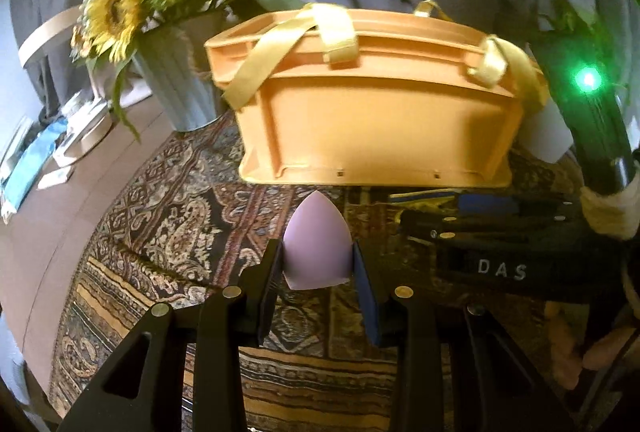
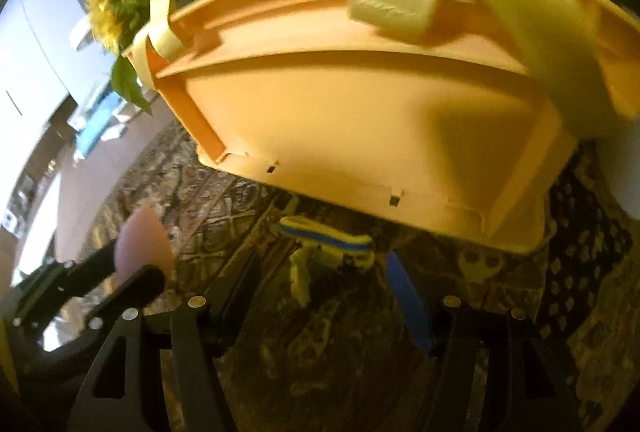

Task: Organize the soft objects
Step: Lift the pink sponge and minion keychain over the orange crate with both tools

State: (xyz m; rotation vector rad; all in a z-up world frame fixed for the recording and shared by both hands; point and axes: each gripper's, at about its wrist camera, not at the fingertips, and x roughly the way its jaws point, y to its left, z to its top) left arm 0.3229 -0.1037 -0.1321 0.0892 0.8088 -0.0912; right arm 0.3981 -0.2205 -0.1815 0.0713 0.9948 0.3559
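The left claw (image 1: 318,264) grips a lilac sponge (image 1: 316,244) short of the orange crate (image 1: 372,120), while the right claw (image 2: 324,292) hangs open over a yellow-and-blue soft thing (image 2: 326,234) on the worktop, so sorting looks unfinished

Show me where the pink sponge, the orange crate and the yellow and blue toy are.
pink sponge (image 1: 314,244), left wrist view, middle of its rounded body.
orange crate (image 1: 372,128), left wrist view, bare front wall.
yellow and blue toy (image 2: 326,232), right wrist view, its striped top.

white letters "das" on the right hand-held gripper (image 1: 500,232)
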